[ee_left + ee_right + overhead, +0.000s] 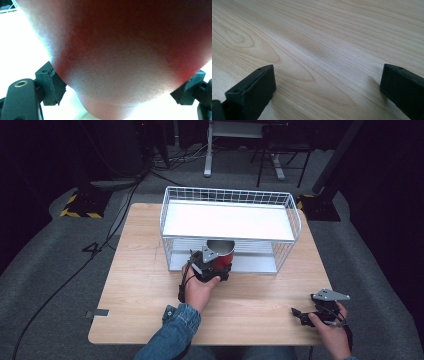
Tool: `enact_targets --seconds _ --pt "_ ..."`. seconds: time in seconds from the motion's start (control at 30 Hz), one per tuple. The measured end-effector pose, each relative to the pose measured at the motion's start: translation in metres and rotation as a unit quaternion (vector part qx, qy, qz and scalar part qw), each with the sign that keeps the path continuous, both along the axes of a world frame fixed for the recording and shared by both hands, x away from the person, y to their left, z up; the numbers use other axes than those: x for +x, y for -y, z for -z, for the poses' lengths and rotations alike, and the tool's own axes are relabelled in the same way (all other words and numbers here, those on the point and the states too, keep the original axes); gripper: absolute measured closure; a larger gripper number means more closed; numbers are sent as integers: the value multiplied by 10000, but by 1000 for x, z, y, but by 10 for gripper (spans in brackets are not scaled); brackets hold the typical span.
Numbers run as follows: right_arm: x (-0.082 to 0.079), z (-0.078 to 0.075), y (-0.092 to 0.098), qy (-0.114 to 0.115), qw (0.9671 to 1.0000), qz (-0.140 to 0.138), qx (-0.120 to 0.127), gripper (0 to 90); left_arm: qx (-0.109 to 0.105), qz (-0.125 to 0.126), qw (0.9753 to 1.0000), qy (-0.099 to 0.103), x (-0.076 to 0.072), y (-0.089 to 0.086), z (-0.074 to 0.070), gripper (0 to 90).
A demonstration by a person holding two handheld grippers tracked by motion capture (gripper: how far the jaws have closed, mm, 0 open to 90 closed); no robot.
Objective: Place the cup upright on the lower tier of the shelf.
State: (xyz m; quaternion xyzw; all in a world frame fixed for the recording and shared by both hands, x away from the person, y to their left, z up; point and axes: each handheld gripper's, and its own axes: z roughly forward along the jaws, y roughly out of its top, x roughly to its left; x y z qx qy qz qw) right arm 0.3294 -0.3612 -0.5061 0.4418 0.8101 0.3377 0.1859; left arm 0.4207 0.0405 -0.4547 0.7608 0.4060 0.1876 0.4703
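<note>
Two grippers logged | left gripper (214, 264): red cup (222, 255) is pinched between its jaws, wire rack (292, 227) directly ahead | right gripper (305, 314): jaws are held spread, wooden table (324, 37) beneath.

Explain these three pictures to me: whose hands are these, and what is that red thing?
A person sits at a wooden table holding a hand-operated pair of tongs in each hand. The high view looks down from above. The left tongs grip a red cup at the front of a white wire rack. A camera on those tongs shows the cup up close between its jaws. The right tongs rest open near the table's edge; their camera sees bare wood.
</note>
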Motion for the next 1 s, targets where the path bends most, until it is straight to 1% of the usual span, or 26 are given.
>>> enact_targets --seconds 0.1,0.2,0.23,0.27,0.37,0.4,0.43,0.47,0.5,0.53,0.57,0.63,0.67,0.77,0.8,0.87,0.97,1.0 --pt "0 0 0 0 10000 1 0 4 -47 -46 10000 55 8 3 3 165" --pt "0 0 0 -1 10000 0 1 4 -36 -74 9999 92 16 7 5 166" --pt "0 0 0 1 10000 -1 0 4 -34 -171 9998 86 19 9 6 165" --pt "0 0 0 0 10000 0 1 5 13 -167 9998 104 21 10 7 165" --pt "0 0 0 0 10000 -9 2 3 35 -318 9994 137 27 12 10 165" --pt "0 0 0 0 10000 -26 2 3 52 -43 9999 139 32 12 11 165" --pt "1 0 0 1 10000 -39 0 3 20 -55 9999 126 34 13 13 165" --pt "1 0 0 -1 10000 -45 -2 2 32 -348 9993 95 35 15 14 165" --pt "1 0 0 -3 10000 -50 -4 2 49 -382 9992 95 37 15 15 165" --pt "1 0 0 -6 10000 -62 0 2 57 -238 9997 78 40 15 16 165" --pt "1 0 0 -6 10000 -61 1 2 79 -207 9997 74 42 15 17 165" --pt "1 0 0 -6 10000 -64 1 2 75 -373 9993 49 44 17 19 165" --pt "1 0 0 -4 10000 -72 0 2 80 -405 9991 35 45 18 20 165" --pt "1 0 0 -6 10000 -84 -5 2 105 -298 9995 -4 51 18 22 165" --pt "1 0 0 -5 10000 -84 -4 1 88 -320 9994 -5 51 18 22 164" --pt "1 0 0 -6 10000 -83 -5 2 122 -375 9992 -16 53 19 23 164" --pt "1 0 0 -6 10000 -84 -6 1 161 -371 9992 -47 55 20 25 164" --pt "1 0 0 -5 10000 -84 -6 1 154 -361 9992 -23 56 20 26 164"
